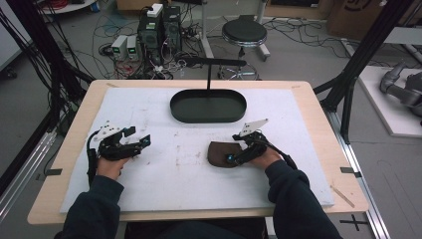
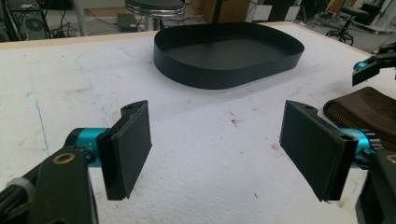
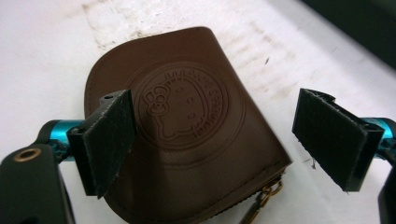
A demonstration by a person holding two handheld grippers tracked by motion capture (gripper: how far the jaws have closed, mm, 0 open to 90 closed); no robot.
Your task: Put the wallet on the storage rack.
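The brown pouch (image 3: 187,135) lies on the white mat at five o'clock of the tray (image 1: 208,106), directly under the wide-open, empty right gripper (image 3: 212,140), far nearer than the equally open left gripper (image 2: 219,149).

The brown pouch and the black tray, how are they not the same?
The brown pouch lies flat and looks closed and soft like leather, with a round stamped picture; the black tray is open on top, with a thin upright wall. The tray is much bigger. The right tool hangs open over the pouch; no tool is near the tray. Both sit on the white mat.
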